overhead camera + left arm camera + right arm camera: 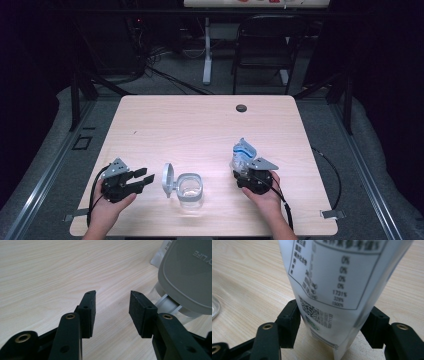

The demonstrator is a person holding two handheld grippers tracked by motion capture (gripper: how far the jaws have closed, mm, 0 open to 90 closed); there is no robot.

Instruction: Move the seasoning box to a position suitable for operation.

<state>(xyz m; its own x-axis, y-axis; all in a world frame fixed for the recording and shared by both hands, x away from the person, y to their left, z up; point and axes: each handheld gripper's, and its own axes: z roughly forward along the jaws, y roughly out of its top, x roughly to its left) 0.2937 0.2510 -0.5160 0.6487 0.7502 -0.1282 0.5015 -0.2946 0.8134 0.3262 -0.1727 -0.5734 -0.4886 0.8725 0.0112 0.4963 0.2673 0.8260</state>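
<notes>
right tongs point(243, 170), near the tabletop's point(200, 125) right front, stand around an upright white pouch point(243, 153), pads at its sides; whether they press it cannot be told. left tongs point(142, 178) gape with nothing between them, just left of a clear jar point(190, 190) with its hinged lid point(167, 180) raised.

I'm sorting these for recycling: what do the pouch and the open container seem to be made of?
Pouch: probably thin flexible plastic film, glossy, with printed label text. Container: see-through body, likely clear plastic; its hinged lid looks like matte grey plastic.
</notes>
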